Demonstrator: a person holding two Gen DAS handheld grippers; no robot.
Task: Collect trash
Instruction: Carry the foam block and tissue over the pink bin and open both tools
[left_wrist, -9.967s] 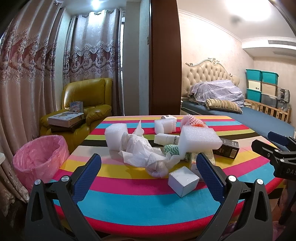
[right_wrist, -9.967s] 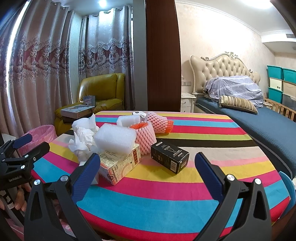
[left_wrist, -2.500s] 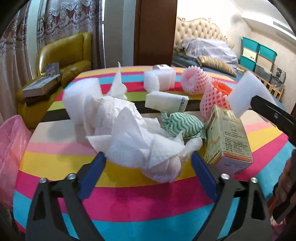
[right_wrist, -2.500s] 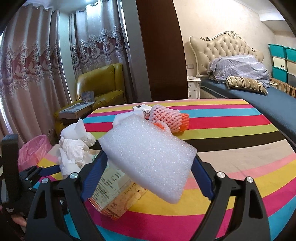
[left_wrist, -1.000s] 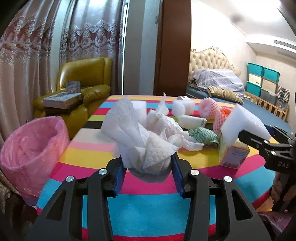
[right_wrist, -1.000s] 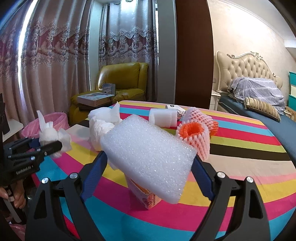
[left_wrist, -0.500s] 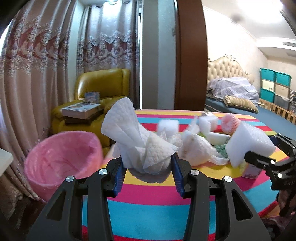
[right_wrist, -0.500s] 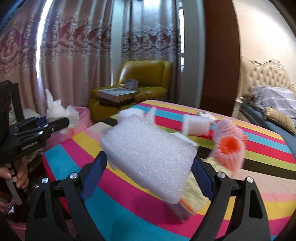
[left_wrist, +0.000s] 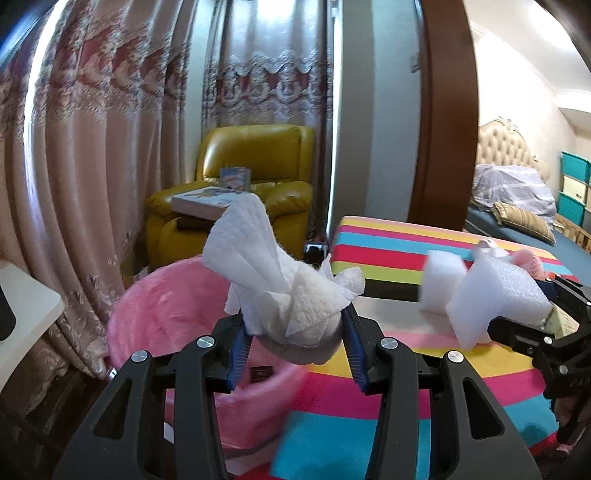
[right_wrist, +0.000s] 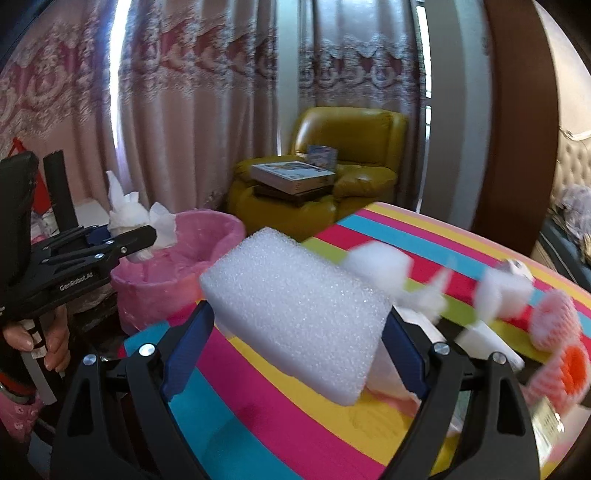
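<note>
My left gripper (left_wrist: 293, 345) is shut on a wad of white paper towel (left_wrist: 280, 284) and holds it above the near rim of the pink-lined trash bin (left_wrist: 162, 314). In the right wrist view the left gripper (right_wrist: 122, 242) and its paper towel (right_wrist: 136, 218) hang over the bin (right_wrist: 184, 258). My right gripper (right_wrist: 299, 339) is shut on a white foam block (right_wrist: 299, 314), held over the striped table (right_wrist: 295, 406). The foam block (left_wrist: 495, 299) also shows in the left wrist view, right of the bin.
More trash lies on the table: foam pieces (right_wrist: 376, 266), pink fruit nets (right_wrist: 554, 321) and a carton, all blurred. A yellow armchair (left_wrist: 251, 177) with books stands behind the bin. Curtains hang at the left. A bed (left_wrist: 517, 206) is at the far right.
Both grippers have swung left toward the pink bin with their loads. The bin now sits right under the left gripper's paper towel. The table items have slid to the right of view.
</note>
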